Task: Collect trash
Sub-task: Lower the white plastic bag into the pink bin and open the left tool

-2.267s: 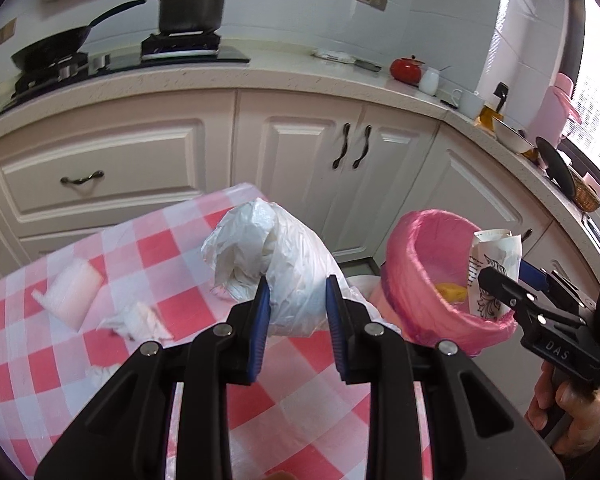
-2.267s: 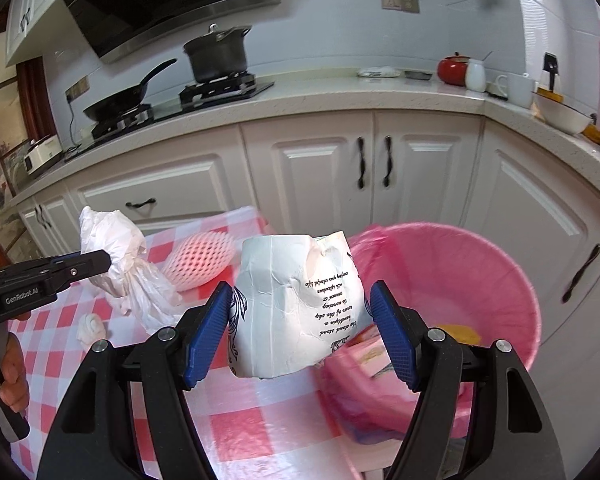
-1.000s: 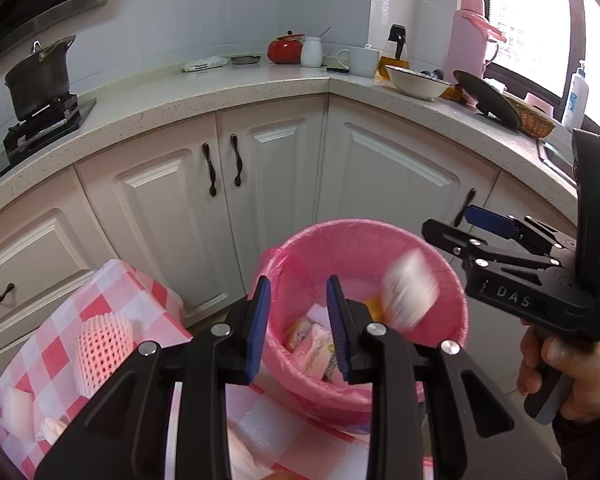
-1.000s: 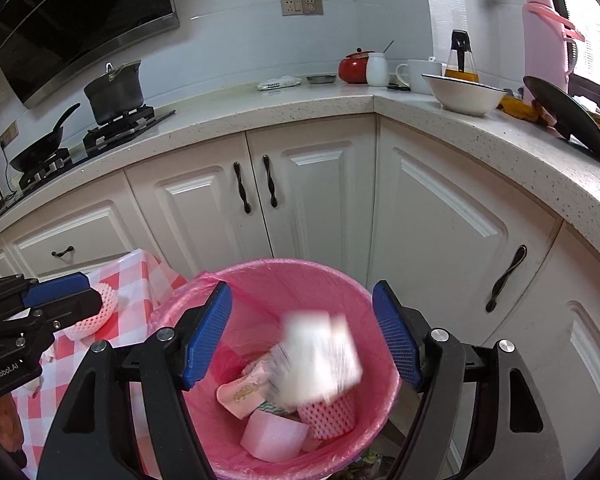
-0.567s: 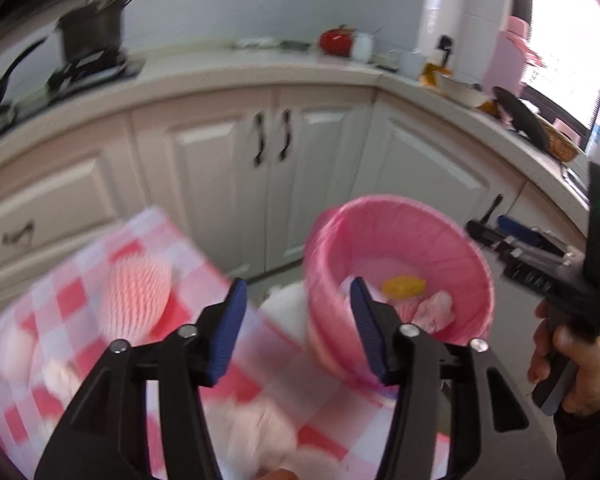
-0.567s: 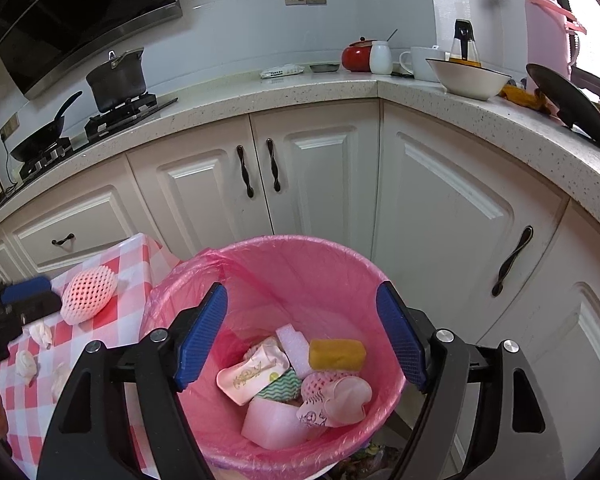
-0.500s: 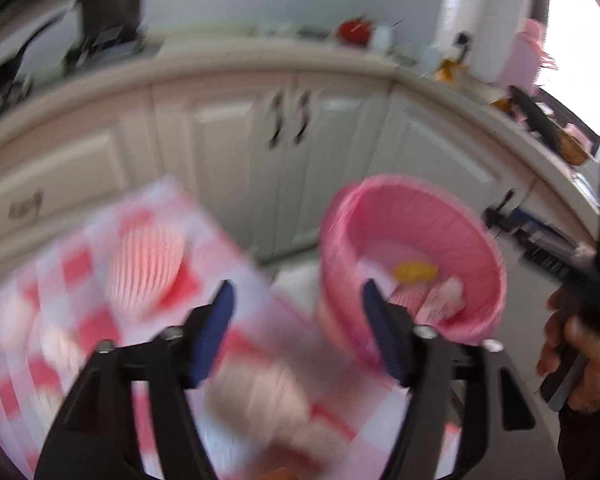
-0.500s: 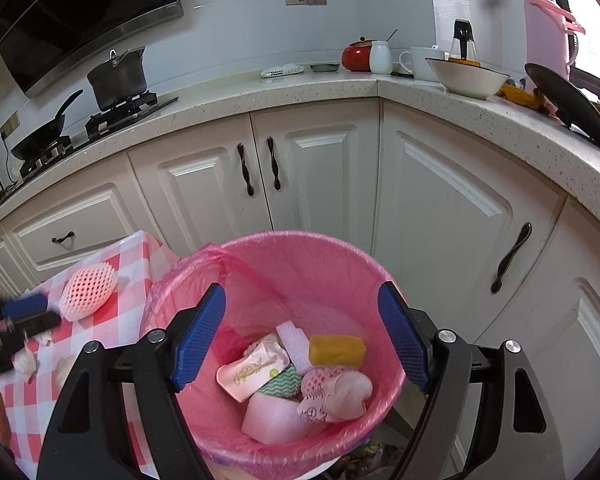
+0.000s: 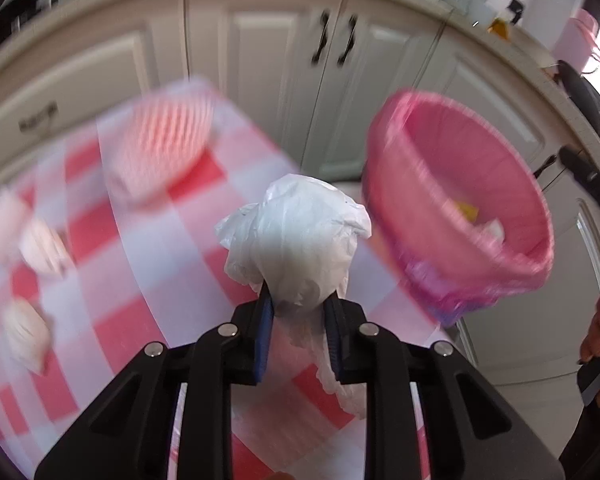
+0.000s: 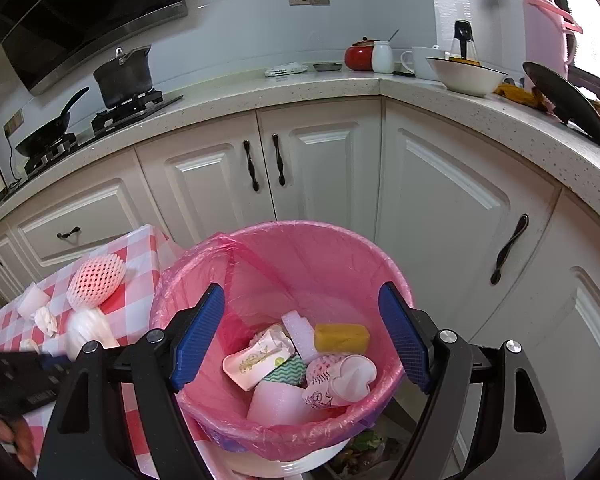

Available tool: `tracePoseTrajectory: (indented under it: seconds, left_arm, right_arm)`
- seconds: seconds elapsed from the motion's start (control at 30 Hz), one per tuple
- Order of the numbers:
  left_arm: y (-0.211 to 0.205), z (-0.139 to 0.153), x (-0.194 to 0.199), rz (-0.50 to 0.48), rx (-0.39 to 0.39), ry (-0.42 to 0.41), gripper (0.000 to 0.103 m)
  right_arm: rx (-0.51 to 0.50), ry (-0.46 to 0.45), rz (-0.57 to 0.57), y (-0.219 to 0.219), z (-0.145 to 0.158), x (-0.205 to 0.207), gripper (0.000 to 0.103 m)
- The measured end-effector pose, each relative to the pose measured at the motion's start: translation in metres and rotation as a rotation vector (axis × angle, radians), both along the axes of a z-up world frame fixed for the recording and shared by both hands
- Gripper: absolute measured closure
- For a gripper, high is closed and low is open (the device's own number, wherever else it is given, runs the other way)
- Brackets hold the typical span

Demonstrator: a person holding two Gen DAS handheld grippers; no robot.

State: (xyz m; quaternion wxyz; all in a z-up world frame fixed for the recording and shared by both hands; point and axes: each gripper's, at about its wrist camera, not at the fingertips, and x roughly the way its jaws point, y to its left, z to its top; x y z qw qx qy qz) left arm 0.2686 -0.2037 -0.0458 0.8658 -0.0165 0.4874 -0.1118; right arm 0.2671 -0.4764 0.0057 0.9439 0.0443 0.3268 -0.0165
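Above the red-and-white checked tablecloth (image 9: 148, 248), a crumpled white plastic bag (image 9: 296, 236) is seen clamped between the blue pads of the left gripper (image 9: 298, 308), whose jaws are drawn in narrow on it. The bag is thin, translucent and heavily creased; its bulk bulges out ahead of the pads, and a loose tail hangs down behind the right-hand pad. It is held just beside the rim of the pink-lined trash bin (image 9: 452, 208), not over its mouth. Further litter is noted on the cloth, blurred in the left wrist view: a pink foam fruit net (image 10: 96, 280) and several white crumpled scraps (image 10: 46, 320). The right gripper (image 10: 302, 336) is held over the bin with its jaws spread wide and nothing between them. Inside the bin, a yellow sponge (image 10: 342, 338), a white foam block (image 10: 298, 334), a printed paper cup (image 10: 256, 362) and other wrappers are recorded.
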Motion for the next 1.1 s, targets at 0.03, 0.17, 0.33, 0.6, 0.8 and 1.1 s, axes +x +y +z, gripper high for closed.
tracePoseTrajectory:
  seconds: [0.03,0.17,0.33,0.6,0.8,1.1]
  left_arm:
    - [-0.002,0.012,-0.001,-0.002,-0.005,-0.034,0.080]
    - [-0.026,0.058,-0.003,-0.085,-0.034,-0.165,0.080]
    - [-0.080,0.081,0.009,-0.214,-0.033,-0.244,0.080]
    - [-0.112,0.076,0.037,-0.240,-0.096,-0.209,0.051]
    - [-0.093,0.065,0.032,-0.207,-0.093,-0.199,0.051]
    - [-0.037,0.061,0.011,-0.105,-0.112,-0.207,0.049]
  right_arm:
    - [-0.001,-0.002,-0.006,-0.002,0.000,-0.001,0.028]
    - [-0.003,-0.005,-0.030,-0.010,0.001,-0.003,0.024]
    - [-0.001,-0.014,-0.065,-0.022,0.005,-0.007,0.020]
    - [-0.006,-0.013,-0.075,-0.030,0.005,-0.010,0.020]
    - [-0.003,-0.010,-0.073,-0.028,0.004,-0.009,0.019]
    - [-0.005,-0.013,-0.055,-0.014,0.006,-0.012,0.019]
